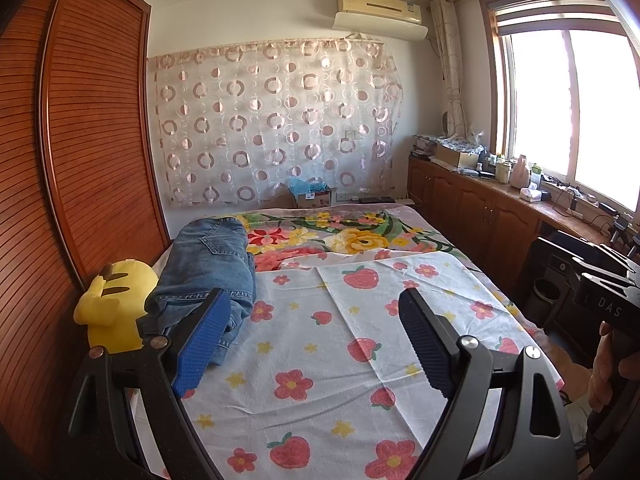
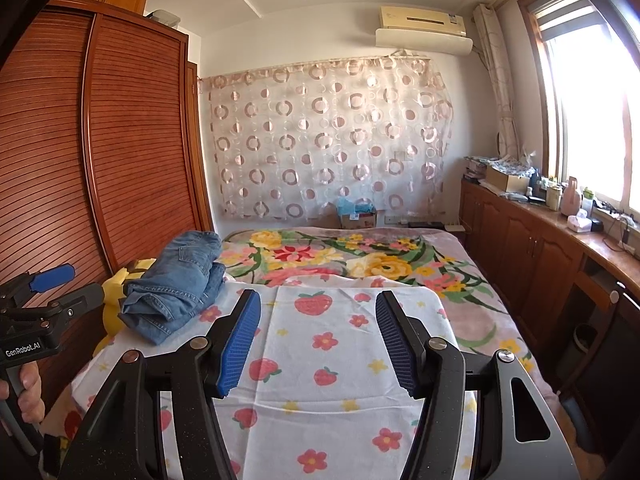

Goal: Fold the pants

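On the left side of the bed, close to the wooden louvred wardrobe (image 1: 80, 140), the blue denim pants (image 1: 208, 268) lie in a loosely folded heap, layered and rumpled, with a back pocket showing on the upper layer and a hemmed edge hanging toward the near side. They rest partly on the white sheet printed with strawberries and flowers (image 1: 340, 360) and partly beside a yellow plush toy (image 1: 116, 304), which sits wedged between the pants and the wardrobe and touches the denim. Beyond the sheet a floral blanket (image 1: 360, 236) covers the far part of the bed. The left gripper (image 1: 320, 344) hovers above the sheet with its jaws spread wide and nothing between them; its left blue pad overlaps the near edge of the pants in the left wrist view, but whether it touches the cloth cannot be told. The right gripper (image 2: 318, 344) also hangs over the sheet, to the right of the pants and apart from them, its jaws parted and empty, narrower than the left pair. In the right wrist view the left gripper shows at the left edge, gripped by the left hand (image 2: 24, 392); in the left wrist view the right hand (image 1: 612, 372) holds the other tool at the right edge.
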